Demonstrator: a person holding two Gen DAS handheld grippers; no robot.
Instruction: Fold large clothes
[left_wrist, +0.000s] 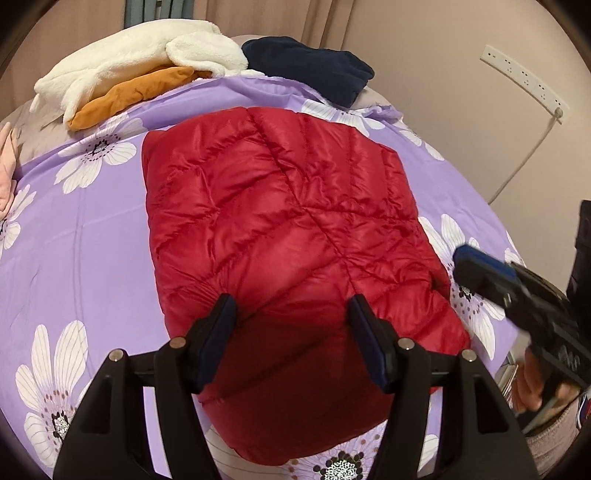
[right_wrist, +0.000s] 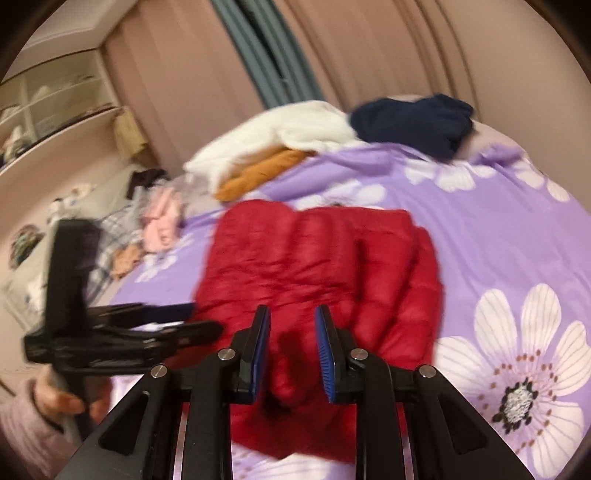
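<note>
A red quilted puffer jacket (left_wrist: 288, 236) lies folded into a compact rectangle on the purple floral bedspread (left_wrist: 85, 240). It also shows in the right wrist view (right_wrist: 317, 266). My left gripper (left_wrist: 291, 306) is open and empty, held above the jacket's near end. My right gripper (right_wrist: 291, 314) is open with a narrower gap and empty, above the jacket's near edge; it also shows at the right in the left wrist view (left_wrist: 476, 269). The left gripper appears at the left in the blurred right wrist view (right_wrist: 177, 321).
A white fleece garment (left_wrist: 140, 55) on an orange one (left_wrist: 133, 96) and a navy garment (left_wrist: 314, 66) lie at the far end of the bed. Pink clothes (right_wrist: 162, 221) lie off the bed's left side. A wall power strip (left_wrist: 524, 81) is at right.
</note>
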